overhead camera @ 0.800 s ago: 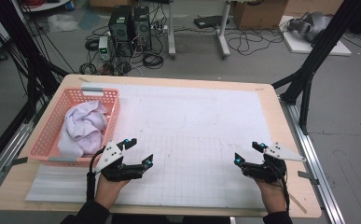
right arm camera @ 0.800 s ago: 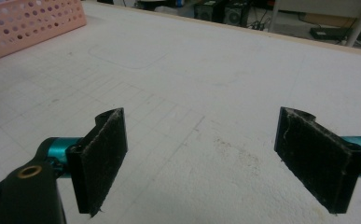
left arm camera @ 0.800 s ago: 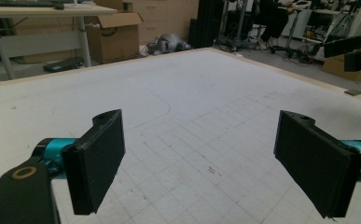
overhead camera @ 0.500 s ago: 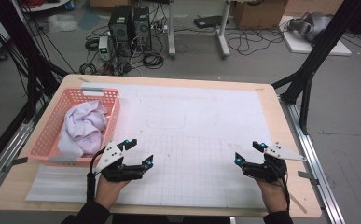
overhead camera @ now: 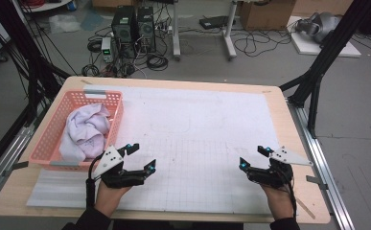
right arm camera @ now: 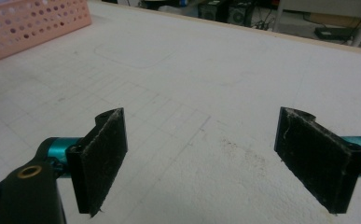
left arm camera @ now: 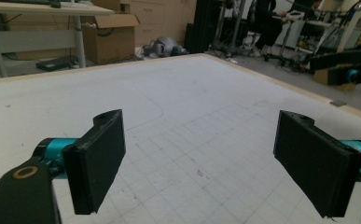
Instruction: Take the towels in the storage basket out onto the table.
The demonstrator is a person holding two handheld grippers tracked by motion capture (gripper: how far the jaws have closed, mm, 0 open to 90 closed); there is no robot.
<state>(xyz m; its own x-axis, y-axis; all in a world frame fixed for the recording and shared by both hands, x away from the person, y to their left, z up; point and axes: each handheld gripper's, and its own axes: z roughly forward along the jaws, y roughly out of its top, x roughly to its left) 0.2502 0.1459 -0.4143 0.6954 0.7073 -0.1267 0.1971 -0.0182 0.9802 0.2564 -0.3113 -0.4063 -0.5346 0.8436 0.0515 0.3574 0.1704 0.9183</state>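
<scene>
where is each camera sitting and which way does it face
High view: above the person's side, looking forward and down on the table; both forearms, the left gripper and right gripper show, plus the pink basket holding a white cloth.
Left gripper view: on the left gripper, facing across the gridded mat toward the right gripper; its open jaws show.
Right gripper view: on the right gripper, facing the basket; open jaws show.
Shared: the mat in all three; the basket in the high and right gripper views.

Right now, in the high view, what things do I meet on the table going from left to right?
Basket with cloth inside → left gripper → bare mat → right gripper.
</scene>
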